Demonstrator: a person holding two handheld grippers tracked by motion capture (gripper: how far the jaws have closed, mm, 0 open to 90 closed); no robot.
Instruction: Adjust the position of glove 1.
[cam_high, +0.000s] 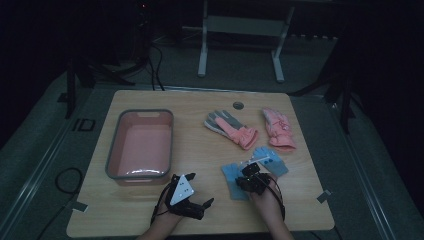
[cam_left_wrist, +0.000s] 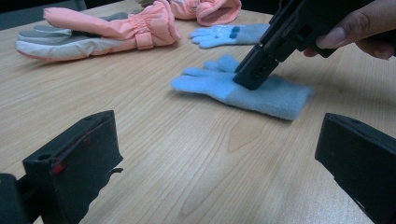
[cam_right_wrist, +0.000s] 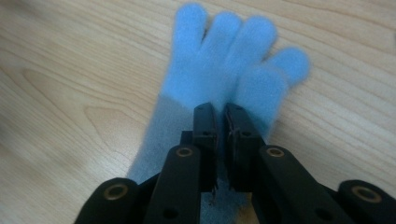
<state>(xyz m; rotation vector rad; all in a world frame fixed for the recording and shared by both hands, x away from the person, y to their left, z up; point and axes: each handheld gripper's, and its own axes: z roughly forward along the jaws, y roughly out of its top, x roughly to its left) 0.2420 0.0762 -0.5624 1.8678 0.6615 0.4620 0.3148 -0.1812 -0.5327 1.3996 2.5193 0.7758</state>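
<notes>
Right gripper (cam_right_wrist: 223, 114) is down on the near blue fleece glove (cam_left_wrist: 243, 91), fingers nearly together, pinching nothing yet, probably lining up a grab. Left gripper (cam_high: 192, 195) waits beside that glove, fingers wide apart, nothing between them.

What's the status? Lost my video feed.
Right gripper jaws nearly together, tips down on near blue glove, no pinch seen. Left gripper open, idle. Pink bin empty. Nothing in the way.

4 gloves are seen on 1 wooden table (cam_high: 150, 210): 2 blue knitted gloves (cam_high: 234, 180) (cam_high: 270, 159) and 2 pink padded gloves (cam_high: 231, 127) (cam_high: 279, 129). 1 pink tub (cam_high: 119, 145) is counted. 2 black grippers (cam_high: 192, 192) (cam_high: 246, 176) are held.
</notes>
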